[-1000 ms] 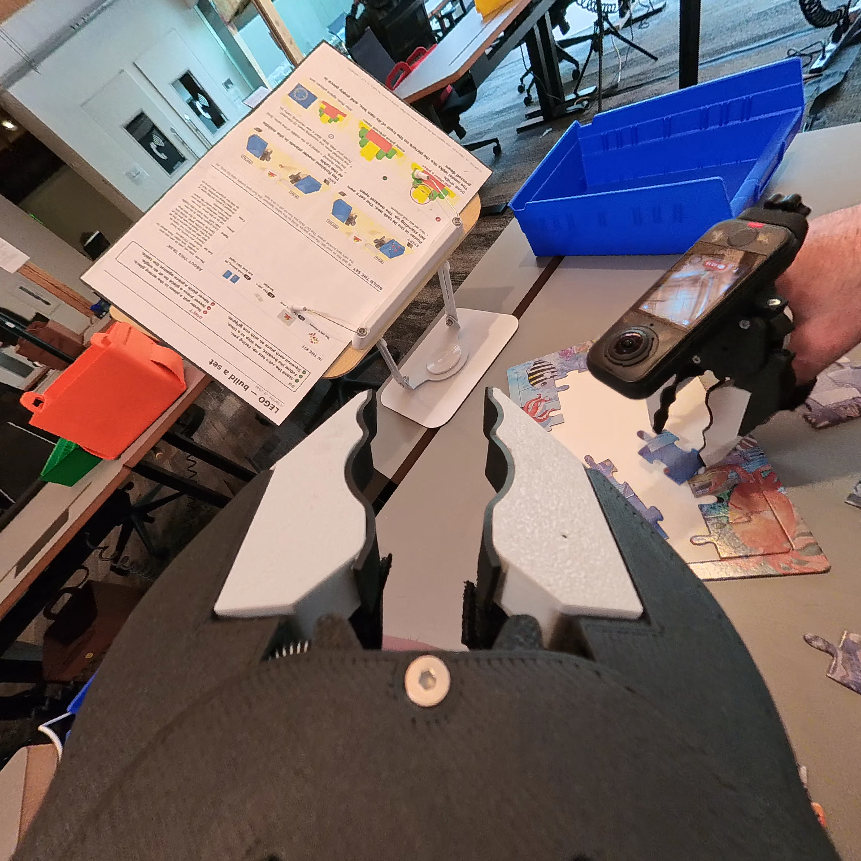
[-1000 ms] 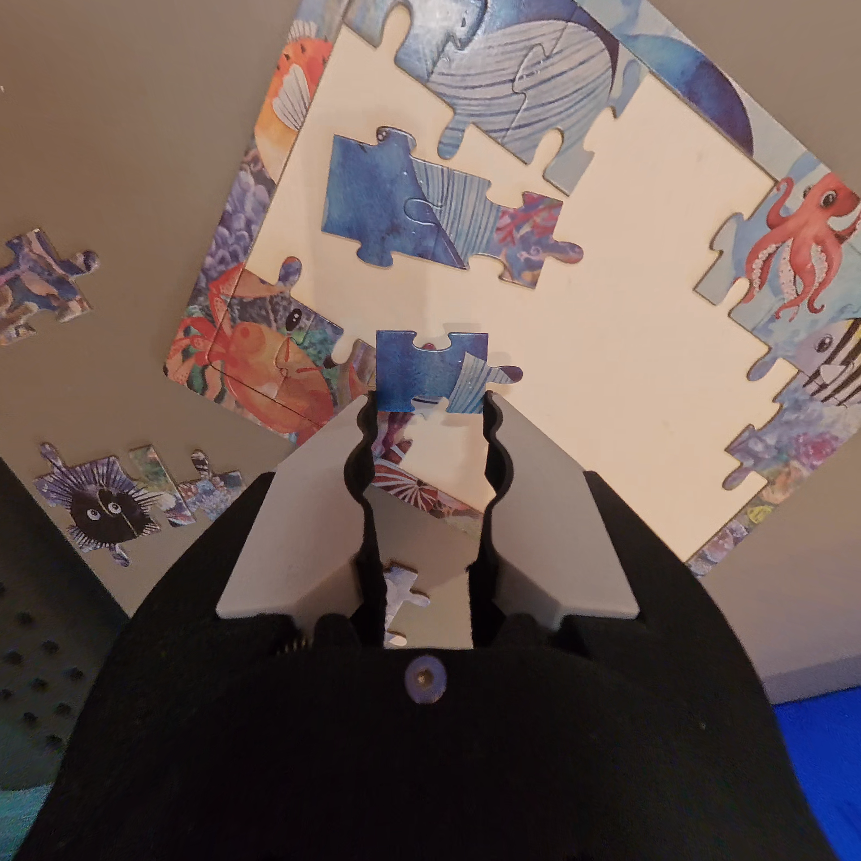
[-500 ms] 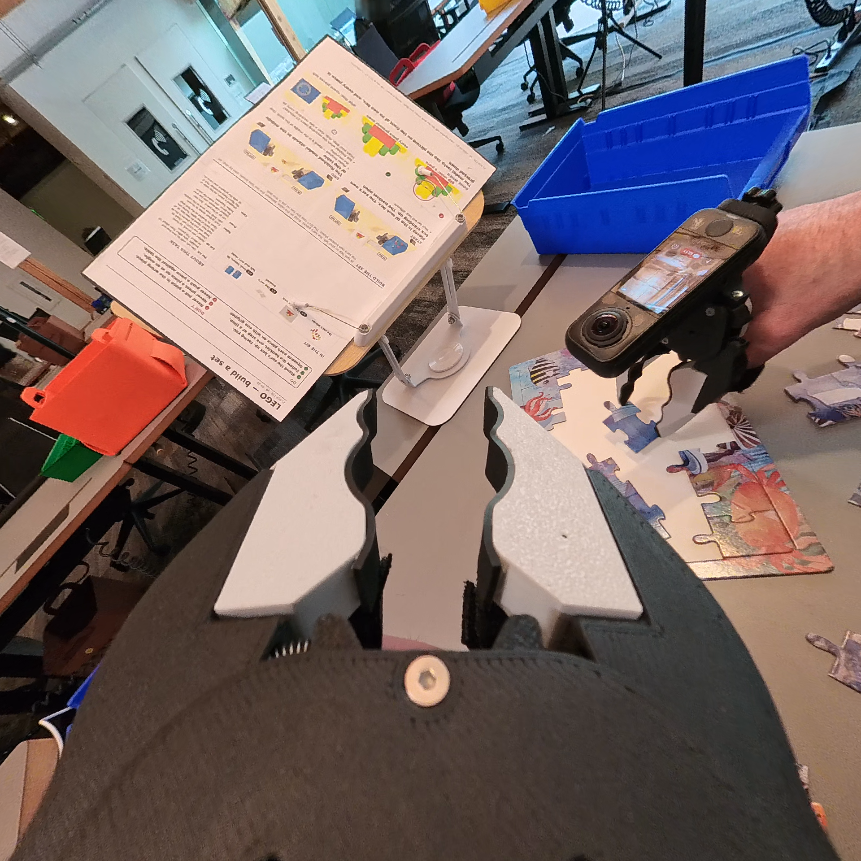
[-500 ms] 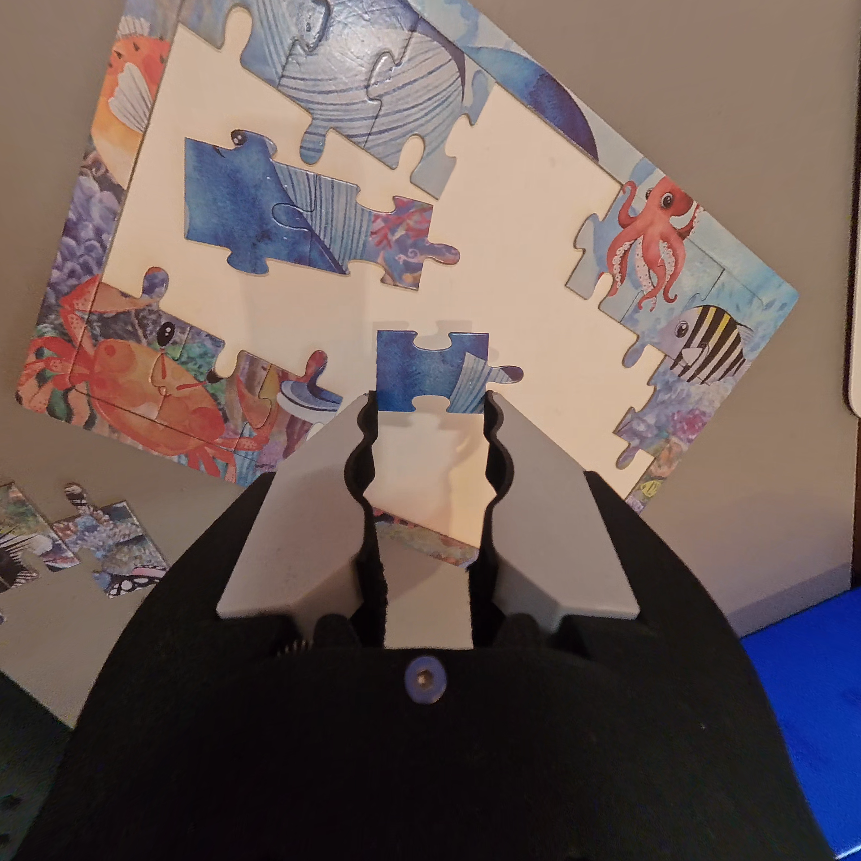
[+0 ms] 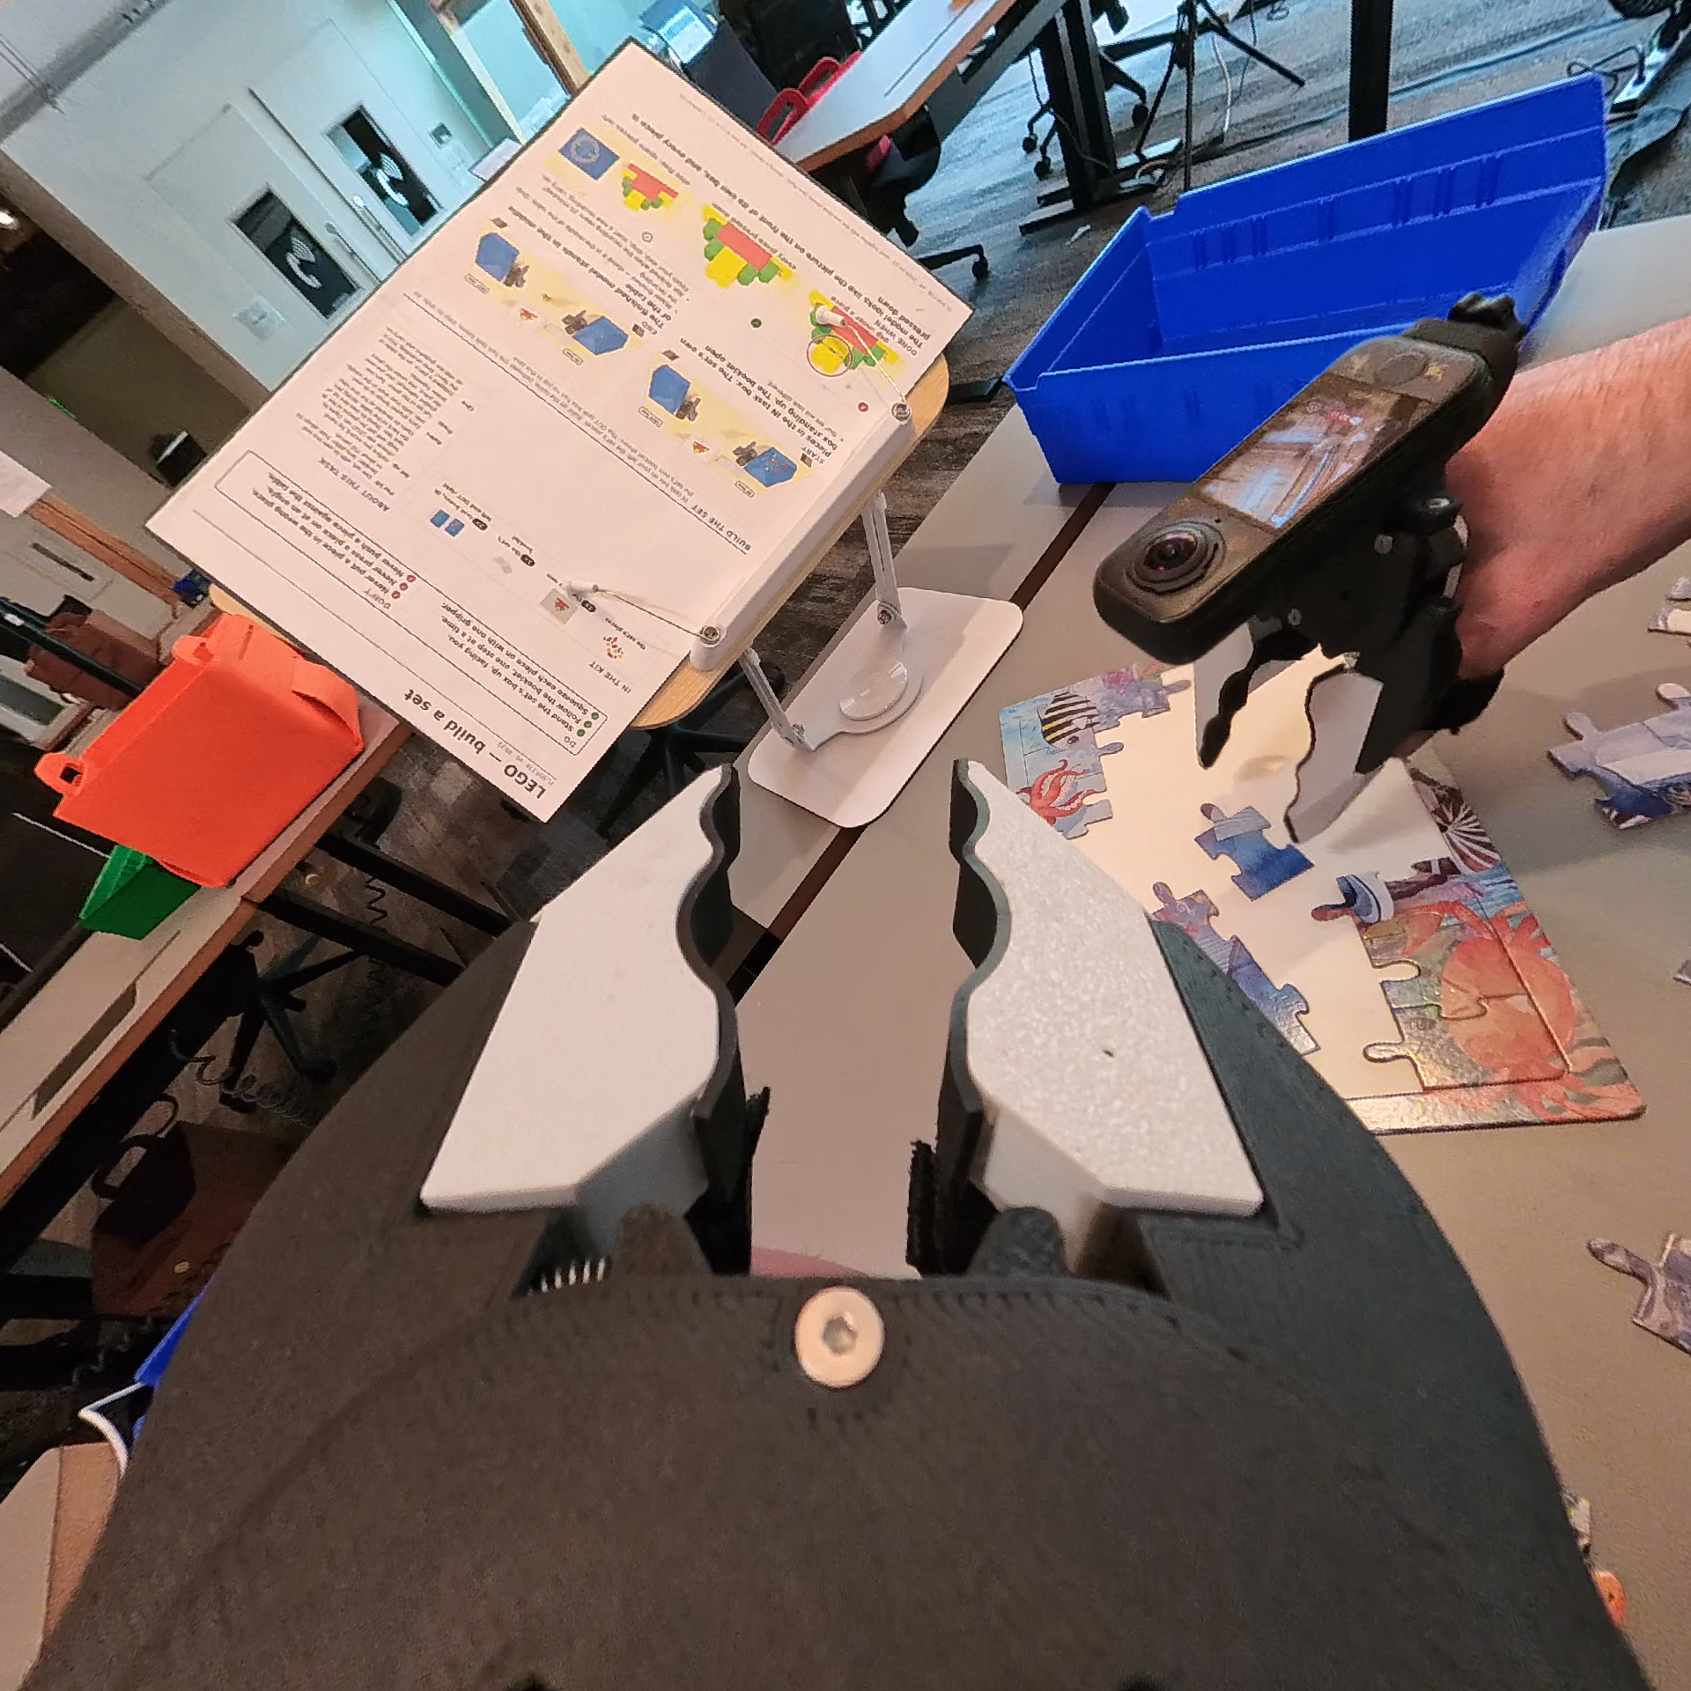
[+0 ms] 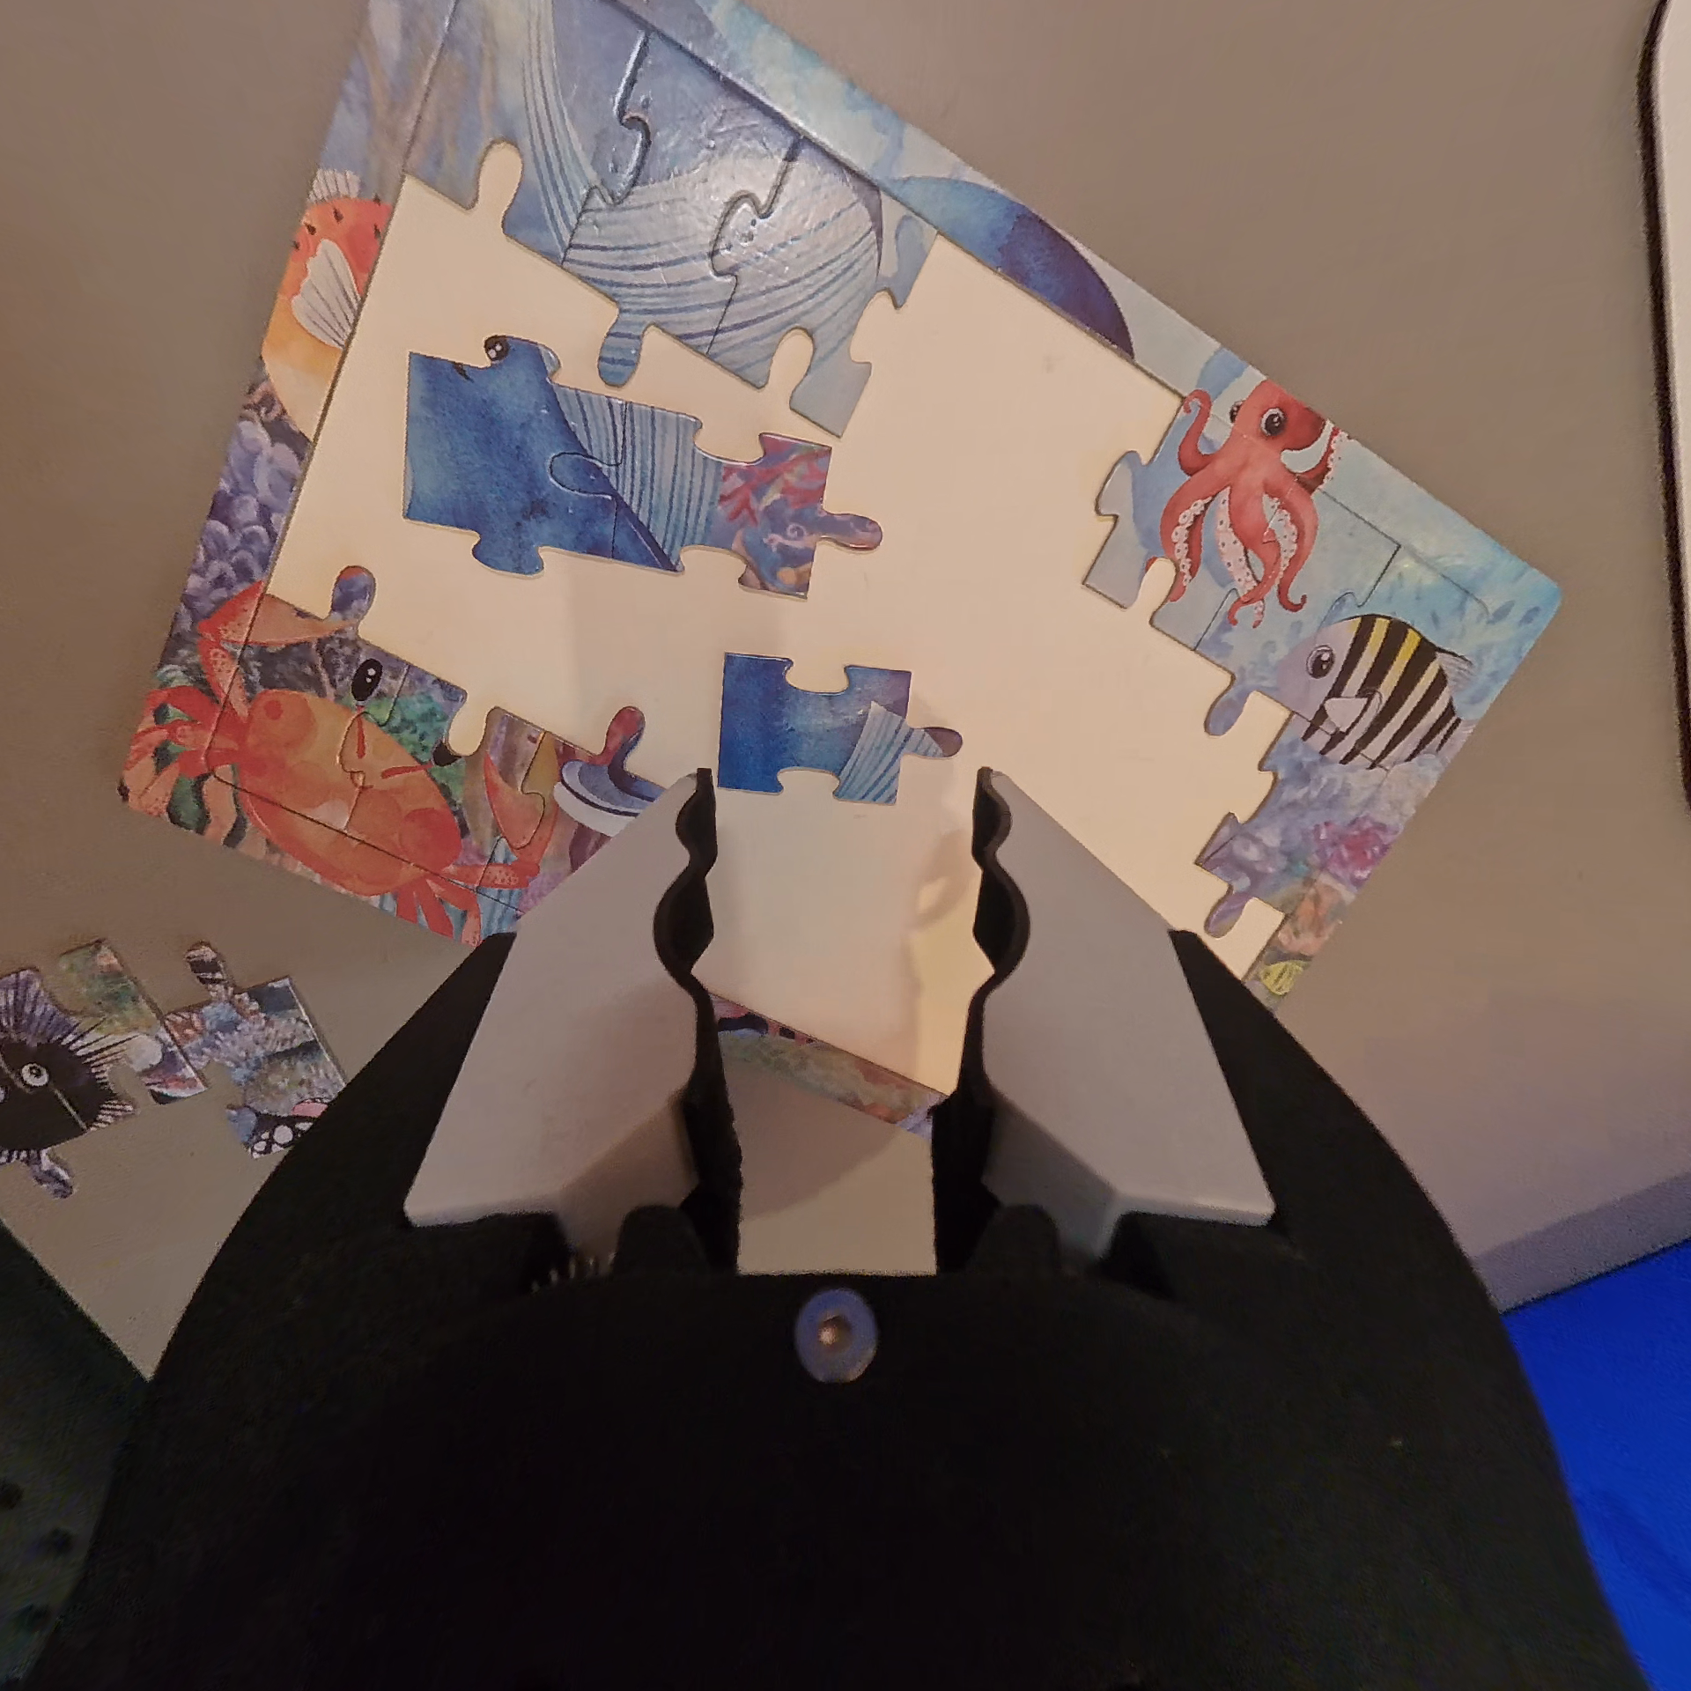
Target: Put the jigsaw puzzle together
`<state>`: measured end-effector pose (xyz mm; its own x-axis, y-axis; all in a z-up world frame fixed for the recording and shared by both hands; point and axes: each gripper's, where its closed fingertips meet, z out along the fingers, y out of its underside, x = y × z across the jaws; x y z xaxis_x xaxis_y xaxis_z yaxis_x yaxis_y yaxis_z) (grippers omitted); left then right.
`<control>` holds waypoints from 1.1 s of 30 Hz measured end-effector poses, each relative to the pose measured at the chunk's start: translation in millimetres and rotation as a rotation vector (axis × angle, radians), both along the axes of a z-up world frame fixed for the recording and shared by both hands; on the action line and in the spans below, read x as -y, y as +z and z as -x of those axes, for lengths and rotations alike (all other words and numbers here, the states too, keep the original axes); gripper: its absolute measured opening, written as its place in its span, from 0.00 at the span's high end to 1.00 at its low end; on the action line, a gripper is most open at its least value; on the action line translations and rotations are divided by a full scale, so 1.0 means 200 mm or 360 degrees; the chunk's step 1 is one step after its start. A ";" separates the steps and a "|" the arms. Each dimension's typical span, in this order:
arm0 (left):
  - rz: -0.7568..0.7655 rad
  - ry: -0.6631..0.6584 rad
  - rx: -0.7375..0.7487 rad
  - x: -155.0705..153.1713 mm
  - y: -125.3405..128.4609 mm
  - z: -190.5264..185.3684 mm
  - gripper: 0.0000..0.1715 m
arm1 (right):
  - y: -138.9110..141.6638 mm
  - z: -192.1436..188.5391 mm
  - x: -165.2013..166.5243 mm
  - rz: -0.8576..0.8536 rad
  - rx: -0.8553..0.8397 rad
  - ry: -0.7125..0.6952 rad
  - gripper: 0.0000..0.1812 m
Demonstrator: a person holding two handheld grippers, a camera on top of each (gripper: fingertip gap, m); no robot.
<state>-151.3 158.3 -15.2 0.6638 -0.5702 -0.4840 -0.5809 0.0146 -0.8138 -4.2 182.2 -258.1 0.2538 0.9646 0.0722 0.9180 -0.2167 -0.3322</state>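
Both grippers gape empty; one blue piece (image 6: 817,732) lies loose on the puzzle tray (image 6: 1007,476).

From left: my left gripper (image 5: 840,805) idles off-board; my right gripper (image 6: 840,794) hovers just behind that piece. I should nudge it squarely toward the blue pair (image 6: 604,467). Only the left view shows the blue bin (image 5: 1299,302).

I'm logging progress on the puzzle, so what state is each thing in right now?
Right gripper: open, holding nothing.
Left gripper: open, empty, off to the side of the puzzle.
Blue puzzle piece: released, lying flat and loose on the puzzle board, not joined.
Puzzle board: partly filled, middle bare.
Joined pair of blue pieces: linked together, loose on the board.
Blue bin: looks empty.
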 end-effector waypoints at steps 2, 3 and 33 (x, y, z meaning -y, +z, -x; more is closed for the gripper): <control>0.0001 0.0000 -0.0001 0.00 0.00 0.00 0.74 | 0.02 0.00 -0.02 -0.0020 -0.0016 0.0000 0.70; 0.0002 0.0001 -0.0001 0.00 0.00 0.00 0.74 | 0.02 0.00 -0.03 -0.0022 -0.0032 -0.0002 0.70; 0.0012 0.0010 -0.0024 -0.01 -0.02 -0.01 0.74 | -0.14 -0.01 0.02 0.0045 0.0183 0.0394 0.76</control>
